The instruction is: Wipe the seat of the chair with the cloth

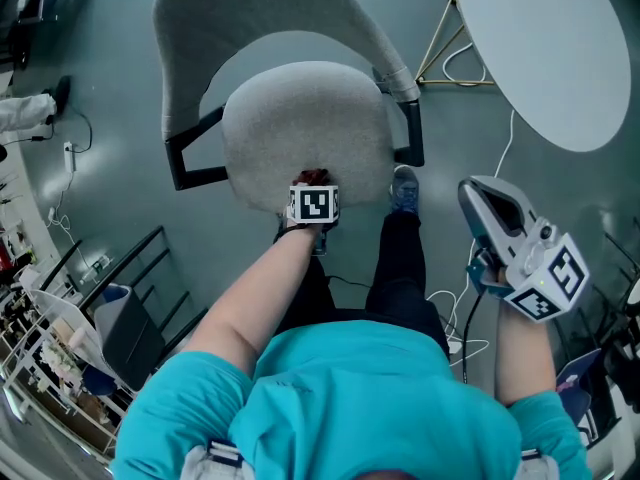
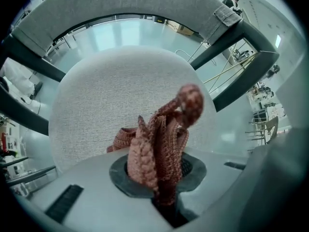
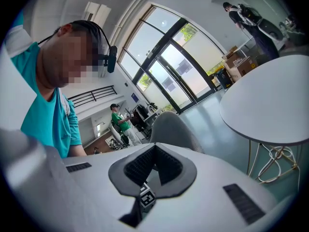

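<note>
Shiny grey-blue floor (image 1: 100, 98) all over, with a round white table (image 1: 560, 48) on skinny gold legs (image 1: 437, 39) and a white cable (image 1: 512, 128) trailing by it. Tall dark-framed windows (image 3: 176, 69) let daylight in, cardboard boxes (image 3: 238, 65) sit near them, and there's a black rack (image 1: 140, 263) at the head view's lower left.

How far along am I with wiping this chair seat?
Done: the cloth is picked up, and the left gripper is shut on it. In hand: it sits at the front edge of the seat. Left: the wiping itself; the seat shows no sign of how much is covered. The right gripper is off to the side, empty.
</note>
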Demonstrator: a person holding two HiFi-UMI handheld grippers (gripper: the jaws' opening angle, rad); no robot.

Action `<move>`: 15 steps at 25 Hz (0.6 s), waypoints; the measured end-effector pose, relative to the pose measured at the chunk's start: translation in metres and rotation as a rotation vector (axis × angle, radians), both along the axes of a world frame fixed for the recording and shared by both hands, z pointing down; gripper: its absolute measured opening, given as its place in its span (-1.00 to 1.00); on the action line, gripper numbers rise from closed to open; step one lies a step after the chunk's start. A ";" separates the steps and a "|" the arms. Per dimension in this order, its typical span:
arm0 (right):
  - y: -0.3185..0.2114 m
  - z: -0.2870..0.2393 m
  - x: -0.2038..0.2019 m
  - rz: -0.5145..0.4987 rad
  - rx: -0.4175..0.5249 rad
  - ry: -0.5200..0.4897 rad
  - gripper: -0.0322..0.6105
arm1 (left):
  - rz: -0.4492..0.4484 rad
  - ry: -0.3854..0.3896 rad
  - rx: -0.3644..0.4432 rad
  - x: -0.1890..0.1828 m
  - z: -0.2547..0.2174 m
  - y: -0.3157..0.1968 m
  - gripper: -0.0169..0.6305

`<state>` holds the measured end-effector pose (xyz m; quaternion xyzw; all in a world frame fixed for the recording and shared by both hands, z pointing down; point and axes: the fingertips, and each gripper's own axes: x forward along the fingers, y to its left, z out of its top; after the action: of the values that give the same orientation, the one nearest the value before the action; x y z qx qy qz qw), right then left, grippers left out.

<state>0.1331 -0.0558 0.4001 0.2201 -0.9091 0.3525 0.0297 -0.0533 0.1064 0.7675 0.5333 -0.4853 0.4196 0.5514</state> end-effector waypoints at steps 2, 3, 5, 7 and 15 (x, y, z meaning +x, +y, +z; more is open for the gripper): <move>0.000 0.000 0.003 0.005 -0.002 0.000 -0.91 | 0.004 0.001 -0.009 0.005 -0.001 -0.001 -0.78; -0.001 0.000 0.005 0.007 -0.003 0.000 -0.91 | 0.005 0.000 -0.012 0.006 -0.002 -0.001 -0.78; -0.002 0.000 0.008 0.010 -0.003 0.000 -0.91 | 0.010 0.003 -0.012 0.009 -0.004 -0.003 -0.78; -0.003 0.001 0.012 0.017 -0.003 -0.002 -0.91 | 0.014 0.006 -0.013 0.012 -0.005 -0.005 -0.78; -0.005 0.002 0.025 0.033 -0.004 0.002 -0.91 | 0.046 0.045 -0.030 0.041 -0.013 -0.011 -0.78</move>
<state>0.1582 -0.0610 0.4018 0.2353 -0.9046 0.3545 0.0250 -0.0126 0.0949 0.7549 0.5451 -0.4540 0.4275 0.5604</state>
